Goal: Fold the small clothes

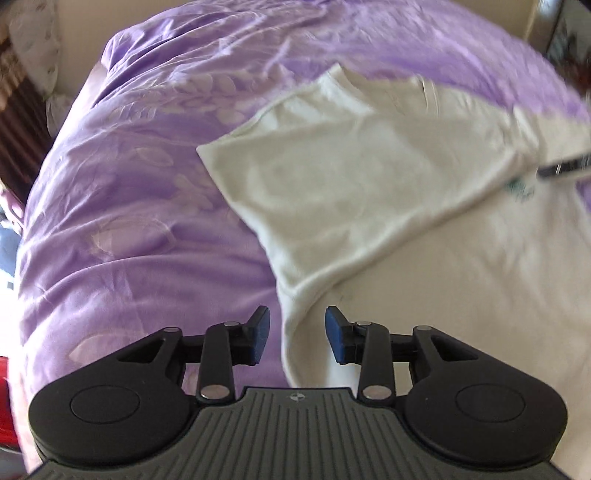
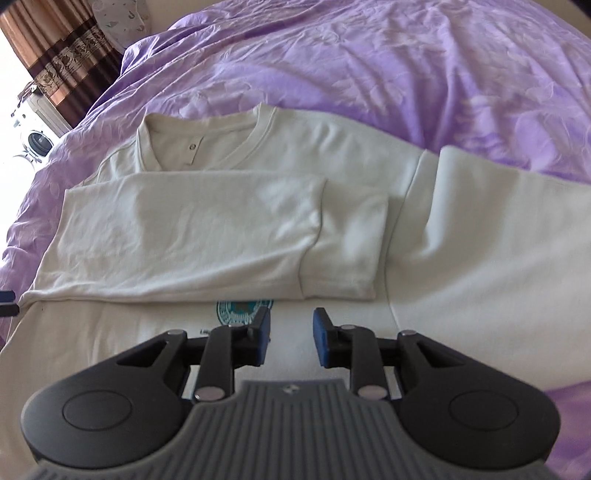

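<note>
Both my tongs stand with their blue pads well apart and nothing between them. Under my right tongs [image 2: 291,338] lies the white shirt [image 2: 207,229], spread flat on the bed. Just beyond the left pad a round green print [image 2: 243,308] shows on the shirt's chest, its upper part covered by a sleeve [image 2: 184,236] that is folded across the body. Beyond the sleeve sits the collar [image 2: 207,144], with a small metal snap [image 2: 191,146] on its placket. The other sleeve [image 2: 491,229] lies out to the right, unfolded.

My left tongs [image 1: 297,336] hover over the shirt's edge, where the white cloth [image 1: 369,192] meets the purple cover. The folded sleeve reaches away from them, and at the far right a blurred dark bar crosses the frame; I cannot tell what it is.

No container shows in either view.

Around the shirt spreads the purple bedcover [image 2: 406,74], rumpled, with a pale leaf pattern. Past the bed's far left corner hang brown curtains [image 2: 59,48] with a patterned band, a pale printed cushion [image 2: 118,18] lies beside them, and a white appliance [image 2: 37,140] stands in bright light.
</note>
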`<move>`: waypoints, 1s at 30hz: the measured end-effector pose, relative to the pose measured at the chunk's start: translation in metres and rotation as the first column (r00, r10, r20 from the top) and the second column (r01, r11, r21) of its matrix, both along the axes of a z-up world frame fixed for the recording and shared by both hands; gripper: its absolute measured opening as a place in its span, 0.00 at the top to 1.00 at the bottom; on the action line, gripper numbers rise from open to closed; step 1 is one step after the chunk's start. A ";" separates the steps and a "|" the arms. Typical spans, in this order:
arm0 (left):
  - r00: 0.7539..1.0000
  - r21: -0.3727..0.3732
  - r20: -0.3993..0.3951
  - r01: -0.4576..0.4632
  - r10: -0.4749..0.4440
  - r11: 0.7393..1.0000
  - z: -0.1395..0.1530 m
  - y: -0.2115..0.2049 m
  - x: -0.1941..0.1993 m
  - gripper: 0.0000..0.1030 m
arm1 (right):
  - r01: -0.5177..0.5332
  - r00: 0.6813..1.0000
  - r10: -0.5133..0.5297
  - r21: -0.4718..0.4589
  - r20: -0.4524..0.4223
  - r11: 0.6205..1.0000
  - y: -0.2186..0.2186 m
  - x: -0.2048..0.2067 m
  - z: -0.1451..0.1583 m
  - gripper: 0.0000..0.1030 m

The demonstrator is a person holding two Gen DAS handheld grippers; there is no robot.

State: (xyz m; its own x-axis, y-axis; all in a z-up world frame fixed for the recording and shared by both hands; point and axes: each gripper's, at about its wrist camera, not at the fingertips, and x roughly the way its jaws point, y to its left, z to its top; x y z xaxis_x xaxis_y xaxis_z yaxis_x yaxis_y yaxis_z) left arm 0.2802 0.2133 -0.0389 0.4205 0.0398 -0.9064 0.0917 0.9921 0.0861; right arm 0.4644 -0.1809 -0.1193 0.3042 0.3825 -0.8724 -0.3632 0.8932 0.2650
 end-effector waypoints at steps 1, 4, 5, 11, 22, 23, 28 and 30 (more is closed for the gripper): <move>1.000 0.024 -0.006 0.001 -0.001 1.000 -0.004 -0.002 -0.001 0.60 | 0.002 1.000 -0.002 0.003 -0.004 1.000 -0.001 -0.001 -0.002 0.79; 1.000 0.047 -0.004 -0.023 0.024 0.999 -0.013 -0.003 0.000 0.93 | 0.007 1.000 -0.007 0.011 -0.013 1.000 -0.005 -0.006 -0.003 0.79; 1.000 0.027 -0.008 -0.026 0.026 0.999 -0.014 -0.002 0.000 0.96 | 0.006 1.000 -0.006 0.010 -0.015 1.000 -0.006 -0.008 -0.003 0.79; 1.000 0.101 0.023 0.013 -0.016 0.995 0.006 -0.001 -0.003 0.97 | 0.011 1.000 -0.011 -0.030 -0.007 0.999 -0.018 -0.017 0.001 0.77; 0.998 0.161 -0.021 -0.047 0.051 0.986 -0.019 0.000 -0.008 0.76 | 0.029 0.999 -0.031 -0.053 -0.040 0.998 -0.048 -0.053 0.010 0.69; 0.998 0.144 -0.022 -0.059 0.062 0.988 -0.012 0.001 -0.013 0.76 | 0.025 0.999 -0.027 -0.057 -0.040 0.998 -0.052 -0.058 0.013 0.67; 0.999 0.067 -0.046 -0.022 0.025 0.998 0.015 -0.013 -0.051 0.75 | 0.055 0.998 -0.057 -0.077 -0.017 0.995 -0.078 -0.078 0.030 0.65; 0.997 0.061 -0.077 -0.004 0.008 0.998 0.013 -0.022 -0.066 0.75 | 0.085 0.996 -0.086 -0.071 -0.014 0.994 -0.092 -0.084 0.035 0.65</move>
